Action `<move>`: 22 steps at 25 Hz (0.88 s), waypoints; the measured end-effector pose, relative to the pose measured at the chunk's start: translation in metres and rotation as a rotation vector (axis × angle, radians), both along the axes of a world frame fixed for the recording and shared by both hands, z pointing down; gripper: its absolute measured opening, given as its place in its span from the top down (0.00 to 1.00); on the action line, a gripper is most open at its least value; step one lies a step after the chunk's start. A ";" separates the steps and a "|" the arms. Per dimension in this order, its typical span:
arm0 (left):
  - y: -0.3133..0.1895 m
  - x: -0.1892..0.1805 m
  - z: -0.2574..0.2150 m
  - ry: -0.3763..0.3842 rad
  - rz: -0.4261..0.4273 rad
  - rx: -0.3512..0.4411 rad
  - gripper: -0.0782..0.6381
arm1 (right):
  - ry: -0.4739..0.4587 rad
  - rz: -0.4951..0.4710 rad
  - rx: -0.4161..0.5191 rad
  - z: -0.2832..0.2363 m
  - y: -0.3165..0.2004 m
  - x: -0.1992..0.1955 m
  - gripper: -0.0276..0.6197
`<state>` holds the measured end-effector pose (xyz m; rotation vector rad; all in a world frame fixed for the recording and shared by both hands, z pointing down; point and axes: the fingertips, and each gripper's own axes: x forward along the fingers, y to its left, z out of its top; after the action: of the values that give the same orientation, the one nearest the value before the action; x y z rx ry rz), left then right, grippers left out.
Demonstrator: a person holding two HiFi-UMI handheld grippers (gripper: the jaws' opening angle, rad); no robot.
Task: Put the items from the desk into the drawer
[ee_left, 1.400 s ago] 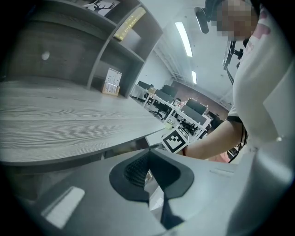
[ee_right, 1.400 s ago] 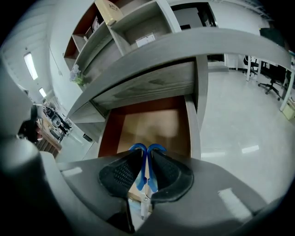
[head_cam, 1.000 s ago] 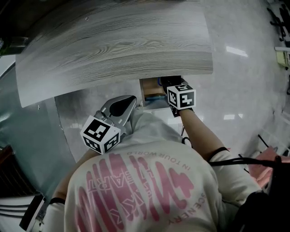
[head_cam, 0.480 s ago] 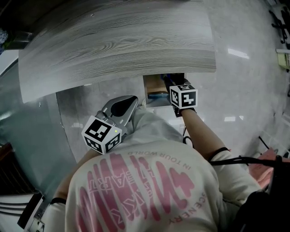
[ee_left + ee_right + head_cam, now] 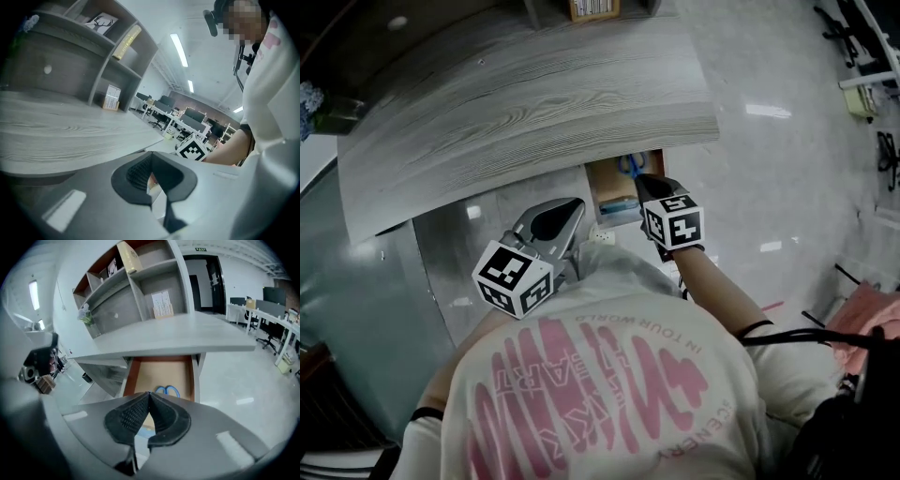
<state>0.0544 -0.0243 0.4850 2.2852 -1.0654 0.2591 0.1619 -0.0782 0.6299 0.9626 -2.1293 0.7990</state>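
I count two grippers, one open drawer, one desk and one pair of scissors. My right gripper (image 5: 643, 180) hangs over the drawer (image 5: 593, 192), which juts out from under the front edge of the desk (image 5: 534, 94) at 12 o'clock from my chest. In the right gripper view its jaws have just been closing and now meet along their pads with nothing between them.

The scissors (image 5: 167, 391) lie inside the drawer, on its bare floor. Their two blue loops sit side by side and face 12 o'clock, toward the drawer's back. The blades are hidden behind my jaws, so I can't be sure of the long axis (it seems to run along the drawer's length). A flat pale-blue thing (image 5: 617, 203) lies nearer the drawer's front; I cannot tell what it is.

My right forearm (image 5: 712, 291) reaches from 5 o'clock toward 11 o'clock, wrist bent so the gripper tips down into the drawer's mouth. My left gripper (image 5: 567, 208) is tucked close to my chest at 8 o'clock from the drawer, pointing toward 1 o'clock. Its jaw tips are together and empty.
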 end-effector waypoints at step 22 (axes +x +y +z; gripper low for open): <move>0.073 -0.157 -0.202 0.132 -0.012 0.447 0.86 | -0.555 0.042 0.439 -0.306 0.063 -0.160 0.95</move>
<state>-0.1026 0.0491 0.2828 2.6403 -1.1573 -0.1511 0.0016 -0.0156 0.3241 1.0972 -2.8574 0.6852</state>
